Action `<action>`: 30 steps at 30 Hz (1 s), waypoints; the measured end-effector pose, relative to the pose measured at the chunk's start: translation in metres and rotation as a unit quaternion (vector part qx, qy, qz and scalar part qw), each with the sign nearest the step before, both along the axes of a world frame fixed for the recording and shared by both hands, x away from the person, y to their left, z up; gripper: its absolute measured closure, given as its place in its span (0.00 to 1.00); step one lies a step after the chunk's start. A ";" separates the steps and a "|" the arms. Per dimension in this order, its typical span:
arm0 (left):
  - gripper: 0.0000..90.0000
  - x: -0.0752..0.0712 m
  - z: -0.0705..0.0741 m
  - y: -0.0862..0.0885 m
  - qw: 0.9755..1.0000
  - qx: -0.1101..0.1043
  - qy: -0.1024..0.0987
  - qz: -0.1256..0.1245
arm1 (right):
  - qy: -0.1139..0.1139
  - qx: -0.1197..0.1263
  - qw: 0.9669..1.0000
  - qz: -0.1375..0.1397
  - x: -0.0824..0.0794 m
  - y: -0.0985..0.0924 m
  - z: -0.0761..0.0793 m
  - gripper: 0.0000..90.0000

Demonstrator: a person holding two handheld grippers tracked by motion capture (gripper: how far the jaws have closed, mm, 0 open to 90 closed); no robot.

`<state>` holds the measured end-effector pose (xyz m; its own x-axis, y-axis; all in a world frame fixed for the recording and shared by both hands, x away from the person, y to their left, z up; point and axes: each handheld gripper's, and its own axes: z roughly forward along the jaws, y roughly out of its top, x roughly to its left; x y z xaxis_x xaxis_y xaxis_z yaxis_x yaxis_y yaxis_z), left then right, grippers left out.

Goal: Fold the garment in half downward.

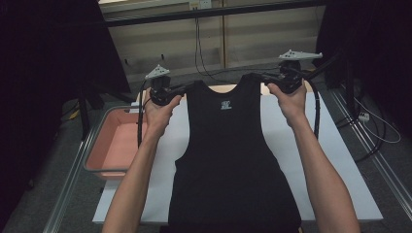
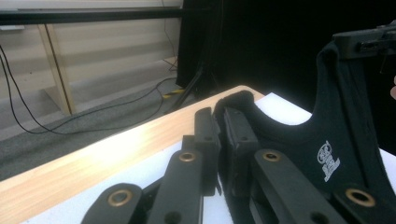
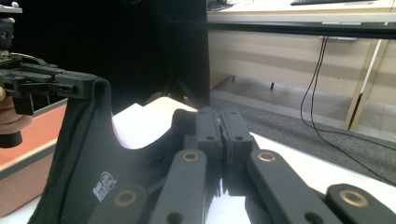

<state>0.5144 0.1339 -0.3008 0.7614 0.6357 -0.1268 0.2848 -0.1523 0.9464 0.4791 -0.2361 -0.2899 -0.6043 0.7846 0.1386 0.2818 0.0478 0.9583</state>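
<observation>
The worktop (image 1: 340, 160) carries a white sheet, and over it hangs a black vest (image 1: 228, 160), by far the biggest thing here. Its long axis runs from the far edge toward the person: the shoulder straps are up at the far end, lifted off the surface, while the hem lies at the near edge, low in the high view. A small white label sits just under the neckline. Left of the sheet stands a pink tray (image 1: 114, 141), apart from the cloth.

The left tool (image 1: 180, 89) is clenched on the vest's left strap; in the left gripper view its jaws stand pressed together with dark fabric pinched between them. The right tool (image 1: 256, 77) is likewise clamped on the right strap, and the right gripper view shows the cloth caught between its closed jaws.

What the next move likely turns on: both tools sit at the same end, level with each other, with the whole garment trailing from them toward the person. Neither hand is nearer the hem, so any laying-out or fold would have to carry the straps along that long axis.
</observation>
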 end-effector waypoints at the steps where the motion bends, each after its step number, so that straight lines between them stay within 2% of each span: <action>1: 0.95 0.000 0.002 0.000 1.000 -0.001 -0.002 0.003 | -0.001 -0.001 1.000 -0.001 0.000 0.000 0.002 0.97; 4: 0.95 0.001 0.007 -0.001 1.000 -0.011 -0.006 -0.002 | -0.007 -0.002 1.000 -0.003 -0.002 0.000 0.009 0.97; 10: 0.95 0.000 0.019 -0.002 1.000 -0.013 -0.017 0.001 | -0.016 -0.003 1.000 -0.010 -0.002 -0.002 0.021 0.97; 22: 0.95 0.003 0.051 -0.001 0.999 -0.014 -0.044 0.006 | -0.032 -0.008 0.999 -0.019 0.001 -0.001 0.046 0.97; 26: 0.95 0.001 0.064 0.000 0.998 -0.020 -0.055 0.008 | -0.041 -0.009 0.999 -0.023 0.001 -0.002 0.057 0.97; 30: 0.95 -0.001 0.062 0.000 0.998 -0.017 -0.054 0.007 | -0.044 -0.007 0.999 -0.021 -0.002 -0.002 0.059 0.97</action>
<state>0.5139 0.1343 -0.2388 0.7634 0.6425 -0.0657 0.1828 -0.1173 0.9761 0.4774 -0.2381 -0.2311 -0.5806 0.8107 0.0754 0.1987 0.0513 0.9787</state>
